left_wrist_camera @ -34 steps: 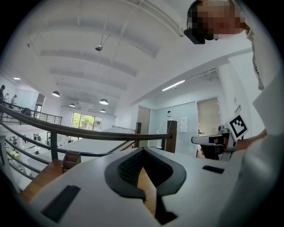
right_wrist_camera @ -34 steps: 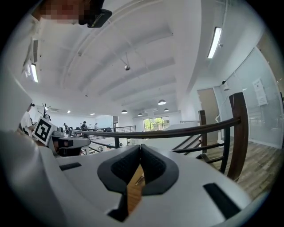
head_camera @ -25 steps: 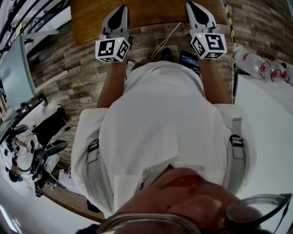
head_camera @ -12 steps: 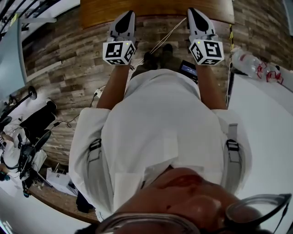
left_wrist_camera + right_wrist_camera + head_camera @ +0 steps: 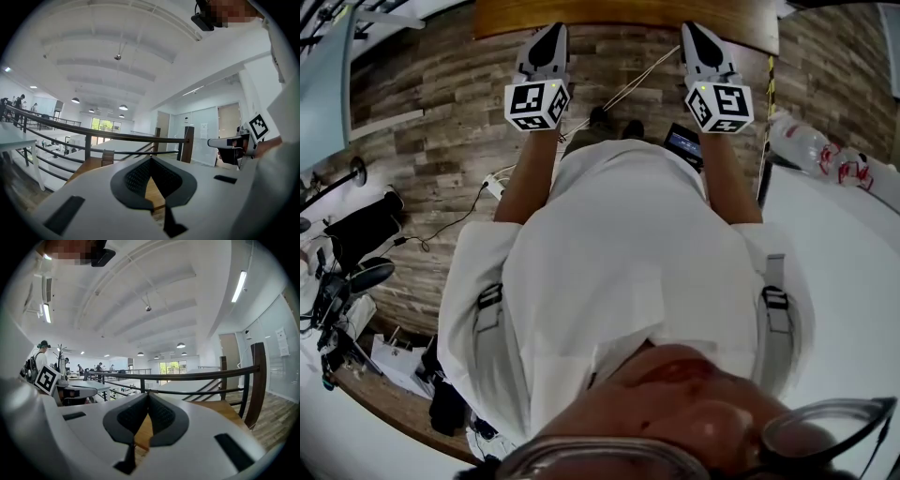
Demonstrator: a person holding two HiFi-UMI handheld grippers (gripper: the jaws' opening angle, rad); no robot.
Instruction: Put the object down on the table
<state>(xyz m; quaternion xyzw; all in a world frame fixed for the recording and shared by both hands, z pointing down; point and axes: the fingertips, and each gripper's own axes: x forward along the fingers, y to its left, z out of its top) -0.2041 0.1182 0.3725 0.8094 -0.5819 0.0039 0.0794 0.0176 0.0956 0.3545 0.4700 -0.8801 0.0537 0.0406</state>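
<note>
Both grippers are held out in front of the person's chest, side by side, above a plank floor. My left gripper (image 5: 549, 39) is shut, its dark pads meeting at the tip (image 5: 150, 159) with nothing between them. My right gripper (image 5: 697, 36) is shut too and empty (image 5: 148, 394). Their tips reach the near edge of a wooden table (image 5: 628, 13), which shows as a brown top behind the jaws (image 5: 88, 165) (image 5: 221, 408). No carried object shows in any view.
A dark metal railing (image 5: 197, 377) with wooden posts (image 5: 187, 144) runs behind the wooden table. A white table (image 5: 839, 253) at the right carries plastic bottles (image 5: 806, 139). Tripods and gear (image 5: 347, 281) crowd the floor at left. Cables (image 5: 623, 89) and a dark device (image 5: 684, 142) lie below the grippers.
The person has shifted with both grippers. The wooden table's edge has slid up in the head view and the gear at left has drifted down. Both jaws stay shut.
</note>
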